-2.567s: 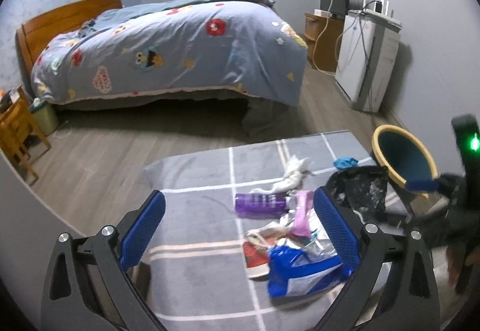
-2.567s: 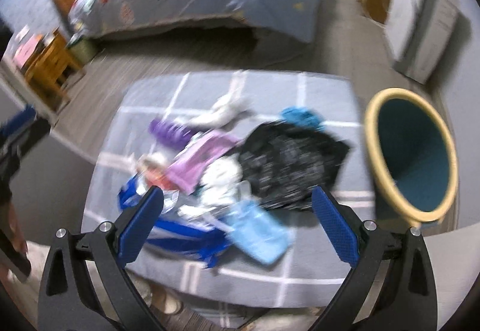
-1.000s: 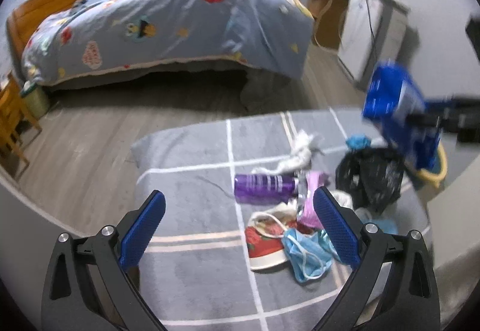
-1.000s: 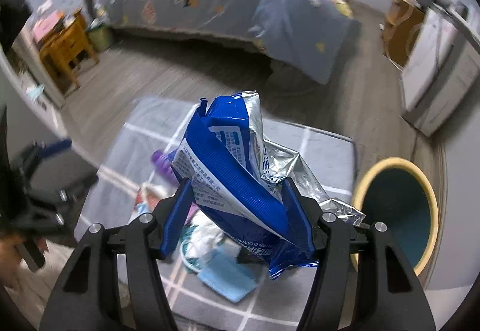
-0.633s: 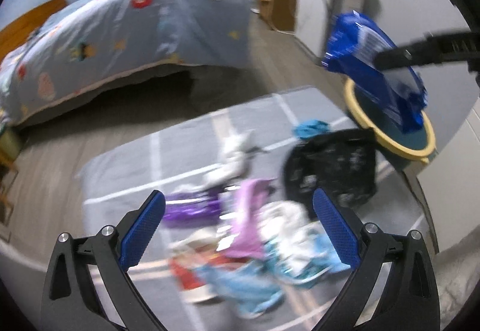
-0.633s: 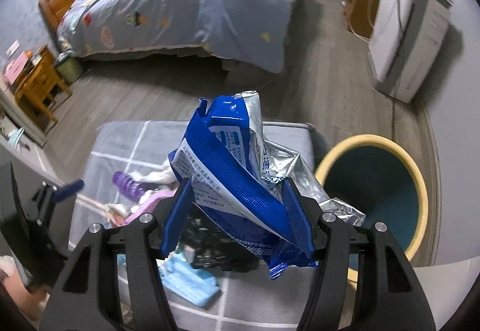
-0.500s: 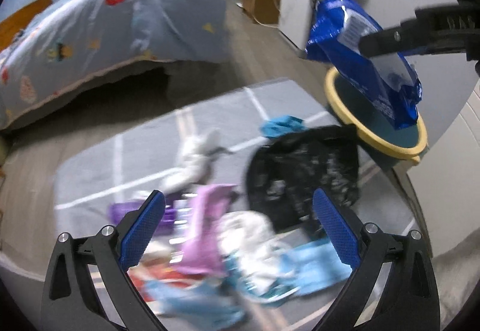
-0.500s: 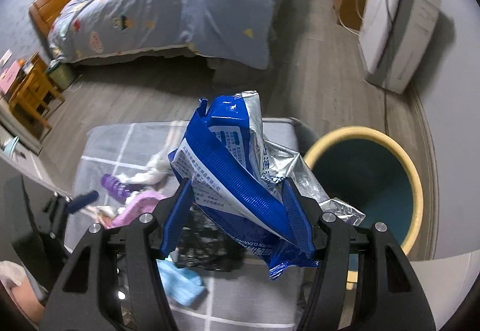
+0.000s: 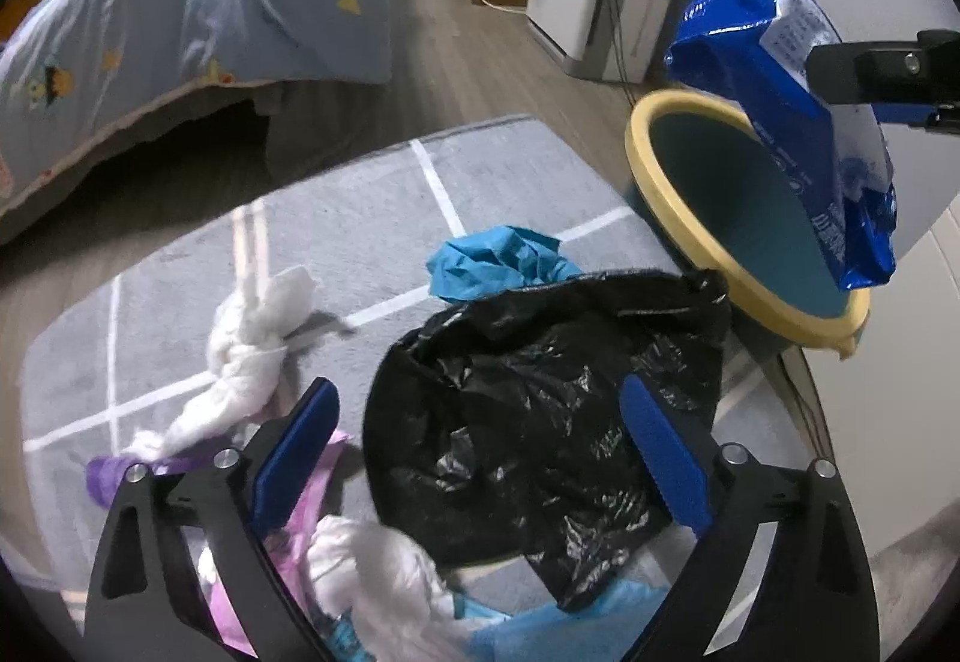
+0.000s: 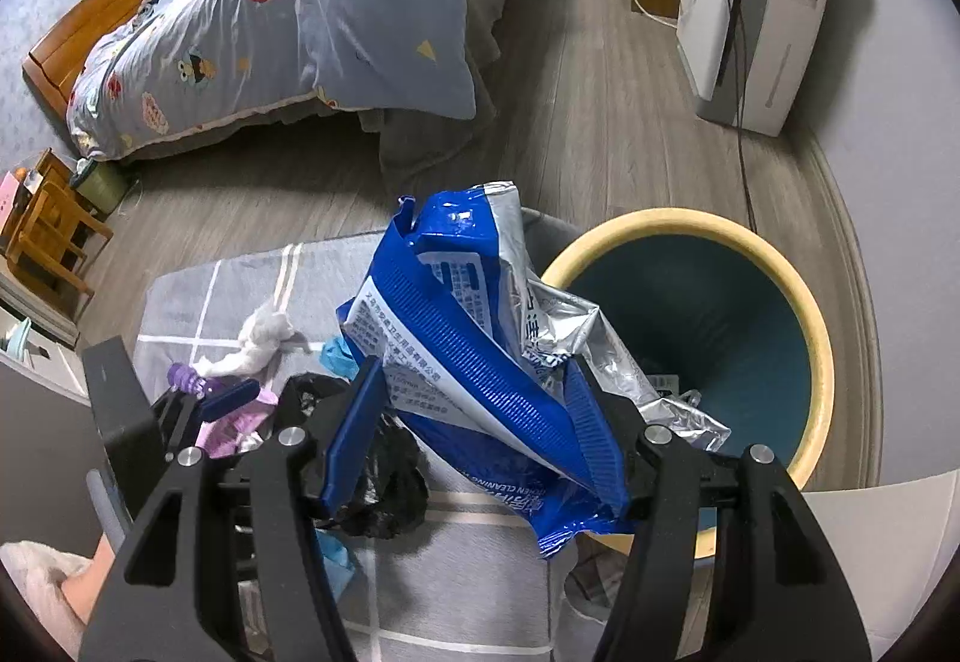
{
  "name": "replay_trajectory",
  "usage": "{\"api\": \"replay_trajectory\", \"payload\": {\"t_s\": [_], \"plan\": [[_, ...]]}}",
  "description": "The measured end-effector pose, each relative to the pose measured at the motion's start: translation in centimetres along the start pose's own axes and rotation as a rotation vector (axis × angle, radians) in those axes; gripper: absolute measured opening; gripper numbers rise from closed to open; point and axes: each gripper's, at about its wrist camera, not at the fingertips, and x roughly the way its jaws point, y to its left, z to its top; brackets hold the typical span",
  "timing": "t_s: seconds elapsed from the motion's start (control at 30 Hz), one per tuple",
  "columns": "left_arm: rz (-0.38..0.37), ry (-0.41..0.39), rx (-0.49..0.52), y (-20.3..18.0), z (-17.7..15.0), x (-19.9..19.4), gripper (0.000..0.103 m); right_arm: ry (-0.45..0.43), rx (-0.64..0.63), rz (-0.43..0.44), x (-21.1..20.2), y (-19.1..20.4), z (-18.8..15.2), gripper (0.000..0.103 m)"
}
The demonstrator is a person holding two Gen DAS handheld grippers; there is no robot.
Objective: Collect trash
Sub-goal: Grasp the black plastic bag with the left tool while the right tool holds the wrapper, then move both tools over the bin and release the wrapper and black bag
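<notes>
vs half a sec ago my left claw (image 9: pixel 474 452) has swung further right and dipped: the black trash bag (image 9: pixel 540 404) now sits framed btw its blue pads, where before it lay above and ahead of them, and the bin's mouth has grown in view. in the right wrist view the teal bin w/ yellow rim (image 10: pixel 822 362) has slid closer under the load; the pinch on the pouch looks unchanged.

hard to read: bottom of left view is blurred, white tissue wad (image 9: pixel 372 560) and pale blue stuff there are smeared, can't id the blue item. purple bottle (image 9: pixel 102 476) is mostly hidden behind the left claw's frame. right claw's body is cut off at the right edge of the left view, only a black bar shows. print on the pouch too small to read. bin's inside is partly blocked by the pouch.

pose: left claw spread wide, holding nothing, hovering low over the trash pile on the grey checked rug (image 9: pixel 360 194). right claw (image 10: pixel 474 422) pressed onto the blue-and-silver wipes pouch (image 10: pixel 456 338), pouch tilted, its lower end hanging at the bin's rim, over the opening in the left view. twisted white tissue (image 9: pixel 252 344) and crumpled teal cloth (image 9: pixel 492 266) lie on the rug, apart from both claws.
</notes>
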Motion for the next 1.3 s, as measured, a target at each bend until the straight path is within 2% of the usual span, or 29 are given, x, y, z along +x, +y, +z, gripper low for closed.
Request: {"api": "replay_trajectory", "payload": {"t_s": [0.1, 0.23, 0.37, 0.47, 0.5, 0.73, 0.93, 1.3], "plan": [[-0.005, 0.039, 0.045, -0.7, 0.0, 1.1, 0.069, 0.014, 0.008, 0.003, 0.5, -0.7, 0.0, 0.061], [0.004, 0.042, 0.079, -1.3, -0.1, 1.2, 0.05, 0.017, 0.018, 0.013, 0.7, -0.9, 0.2, 0.061], [0.02, 0.027, 0.094, -1.2, -0.2, 0.5, 0.018, 0.012, 0.007, 0.016, 0.6, -0.6, 0.2, 0.061], [0.011, 0.006, 0.087, -0.9, -0.2, -0.2, 0.012, 0.009, 0.009, 0.017, 0.5, -0.5, 0.1, 0.061], [0.012, 0.0, 0.088, -0.9, -0.3, -0.5, 0.006, 0.008, 0.008, 0.017, 0.4, -0.5, 0.1, 0.061], [-0.005, -0.067, 0.089, -0.6, 0.0, -3.3, 0.003, 0.001, 0.008, 0.011, 0.3, -0.1, 0.2, 0.061], [-0.014, -0.168, 0.079, 0.0, 0.9, -6.9, 0.003, -0.021, 0.018, 0.019, -0.3, 0.0, 0.6, 0.061], [0.022, -0.32, 0.058, 0.9, 3.4, -12.2, 0.003, -0.066, 0.055, 0.037, -1.7, -0.8, 1.4, 0.061]]}}
